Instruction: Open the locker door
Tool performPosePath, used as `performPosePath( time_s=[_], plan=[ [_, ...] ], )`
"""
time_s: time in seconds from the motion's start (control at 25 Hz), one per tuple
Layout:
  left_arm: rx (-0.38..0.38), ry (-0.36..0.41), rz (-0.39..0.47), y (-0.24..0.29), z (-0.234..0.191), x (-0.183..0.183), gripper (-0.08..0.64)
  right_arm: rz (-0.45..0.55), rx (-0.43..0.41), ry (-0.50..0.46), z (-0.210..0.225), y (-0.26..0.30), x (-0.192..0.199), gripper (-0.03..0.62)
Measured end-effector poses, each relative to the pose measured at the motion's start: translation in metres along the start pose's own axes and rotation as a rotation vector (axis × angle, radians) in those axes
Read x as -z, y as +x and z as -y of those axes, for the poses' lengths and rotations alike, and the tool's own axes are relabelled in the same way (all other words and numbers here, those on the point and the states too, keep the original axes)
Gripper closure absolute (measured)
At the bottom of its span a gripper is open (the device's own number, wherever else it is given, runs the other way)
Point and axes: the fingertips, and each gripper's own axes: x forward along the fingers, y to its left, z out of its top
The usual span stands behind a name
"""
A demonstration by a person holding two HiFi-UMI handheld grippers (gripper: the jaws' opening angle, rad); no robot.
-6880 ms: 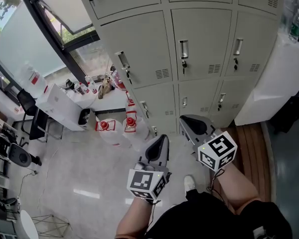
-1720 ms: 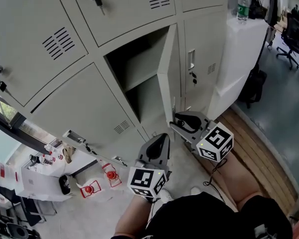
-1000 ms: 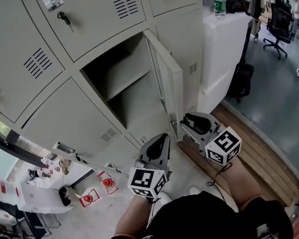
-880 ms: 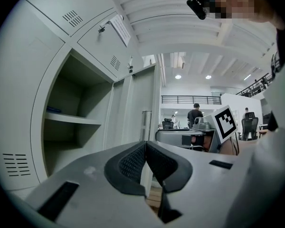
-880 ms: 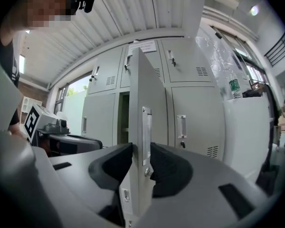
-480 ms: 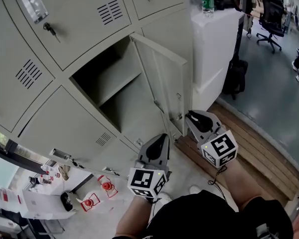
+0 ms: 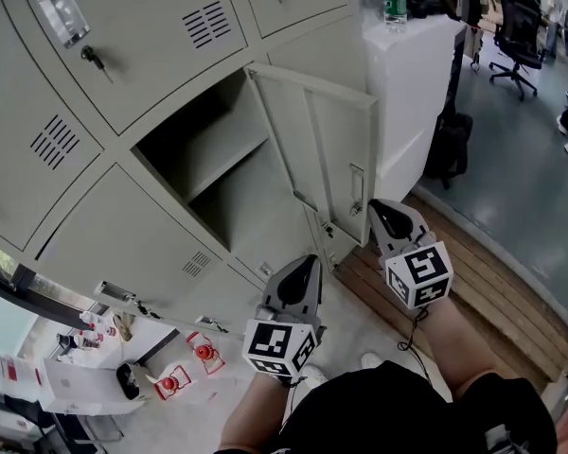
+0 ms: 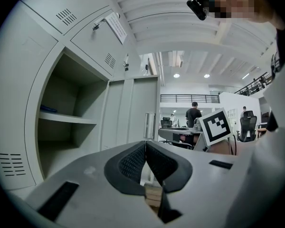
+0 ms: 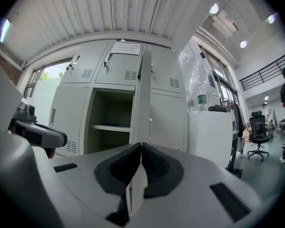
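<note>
Locker door (image 7: 327, 149) stands wide — likely done | your right gripper (image 7: 385, 208), beside its free edge, closes empty, no hold needed | your left gripper (image 7: 308, 261) pinched together, parked clear.

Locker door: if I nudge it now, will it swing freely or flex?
The locker door looks like thin painted sheet metal with folded edges: probably light but fairly stiff. Held along one side only and standing open, it would likely swing at a light nudge.

The locker door (image 7: 329, 149) stands right of the shelf (image 7: 225, 159) inside.
</note>
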Motion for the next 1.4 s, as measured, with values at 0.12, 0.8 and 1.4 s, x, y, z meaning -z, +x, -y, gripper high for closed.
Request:
performPosePath(
  time_s=[0.12, 0.8, 1.4],
  plan=[
    [-0.006, 0.001, -0.002, 0.0, 0.0, 0.001, 0.543, -0.001, -0.006, 0.036, 0.011, 0.003, 0.002, 0.532],
    [-0.078, 0.004, -0.01, 0.009, 0.011, 0.002, 0.543, 0.015, -0.097, 0.077, 0.024, 0.005, 0.001, 0.531],
    [-0.284, -0.018, -0.003, -0.015, 0.035, 0.015, 0.543, 0.038, -0.246, 0.033, 0.016, -0.008, 0.001, 0.534]
  ],
)
